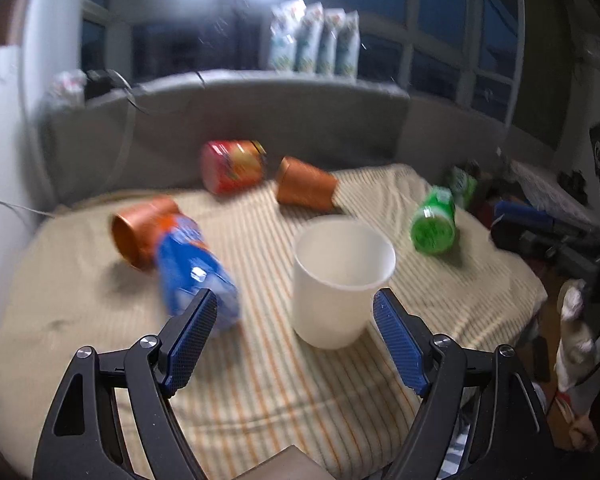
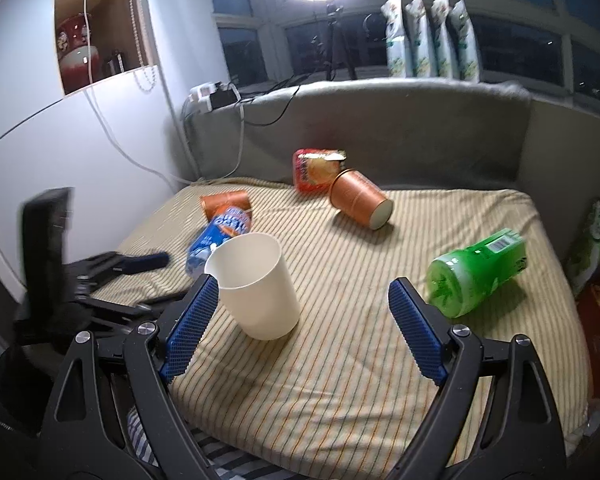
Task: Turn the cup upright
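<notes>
A white cup (image 1: 342,282) stands upright, mouth up, on the striped cloth; it also shows in the right wrist view (image 2: 254,286). My left gripper (image 1: 296,300) is open, its blue pads either side of the cup's near side, not touching it. My right gripper (image 2: 304,284) is open and empty, with the cup just inside its left pad (image 2: 190,326). The left gripper (image 2: 120,266) also shows in the right wrist view at the left edge.
Two orange cups lie on their sides (image 2: 360,198) (image 2: 225,202). A blue snack bag (image 2: 216,238), a red snack bag (image 2: 316,168) and a green bottle (image 2: 476,272) lie on the cloth (image 2: 340,360). A grey padded wall (image 2: 380,128) runs behind.
</notes>
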### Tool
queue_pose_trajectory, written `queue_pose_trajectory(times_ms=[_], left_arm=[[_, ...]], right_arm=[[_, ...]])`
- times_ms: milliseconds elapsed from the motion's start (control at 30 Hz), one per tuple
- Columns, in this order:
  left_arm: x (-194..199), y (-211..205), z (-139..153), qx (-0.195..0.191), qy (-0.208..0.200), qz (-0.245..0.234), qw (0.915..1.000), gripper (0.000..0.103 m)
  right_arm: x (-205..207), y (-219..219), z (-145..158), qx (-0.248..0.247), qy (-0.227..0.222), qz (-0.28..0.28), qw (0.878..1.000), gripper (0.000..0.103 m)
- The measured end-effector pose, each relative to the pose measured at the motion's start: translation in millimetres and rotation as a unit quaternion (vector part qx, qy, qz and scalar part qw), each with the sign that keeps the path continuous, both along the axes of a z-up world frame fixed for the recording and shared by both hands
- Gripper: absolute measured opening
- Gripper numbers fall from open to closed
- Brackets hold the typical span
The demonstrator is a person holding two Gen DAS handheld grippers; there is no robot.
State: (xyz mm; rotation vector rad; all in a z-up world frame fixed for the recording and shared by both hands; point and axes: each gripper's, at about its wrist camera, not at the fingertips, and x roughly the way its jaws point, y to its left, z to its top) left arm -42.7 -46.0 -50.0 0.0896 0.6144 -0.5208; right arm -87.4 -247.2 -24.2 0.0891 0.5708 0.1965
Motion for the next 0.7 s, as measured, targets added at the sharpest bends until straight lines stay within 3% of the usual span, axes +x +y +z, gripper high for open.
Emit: queue_pose_trajectory(times_ms=[233,300,700], left_arm=[[-30,16,32,-0.008,-0.09,0.091,0.9918,0.081],[-34,20,38,-0.012,-0.102,0.106,0.9891,0.081],[-49,20,50,-0.007,-0.14,0.134,0.981,0.082]], right_arm=[[-13,4,12,-0.034,-0.036,-0.063,0.997,0.094],[-19,4,16,-0.042,-0.05,-0.076,0.995,0.099],[-36,-7,27,-0.035,-0.08,-0.116,0.989,0.103]])
